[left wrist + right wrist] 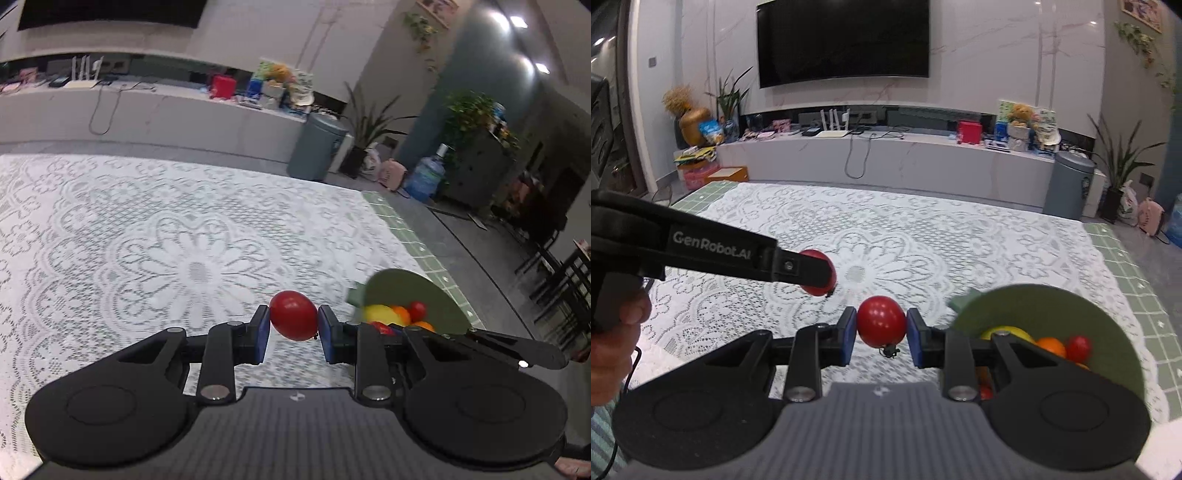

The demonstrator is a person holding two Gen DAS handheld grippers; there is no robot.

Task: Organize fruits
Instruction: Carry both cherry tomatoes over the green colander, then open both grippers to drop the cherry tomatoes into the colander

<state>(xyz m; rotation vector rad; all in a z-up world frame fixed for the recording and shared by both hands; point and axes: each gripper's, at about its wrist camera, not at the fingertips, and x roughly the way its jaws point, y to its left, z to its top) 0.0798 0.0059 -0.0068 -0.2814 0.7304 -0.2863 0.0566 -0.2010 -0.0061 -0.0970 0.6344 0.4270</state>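
Tomatoes fill both our claws: the left gripper [293, 325] is clenched on one red tomato [294, 314], the right gripper [881, 332] clamps a second red tomato [881, 321], both lifted clear of the lace tablecloth [147, 240]. We judge this the carrying step of sorting the fruit. To our right sits the green bowl [1071, 314], already holding a lemon [1012, 330], an orange [1051, 347] and another small tomato [1078, 349]. Next we likely need to swing one claw at a time over the bowl's rim, lower, then release gently so the round fruit neither bounces out nor collides with the other gripper
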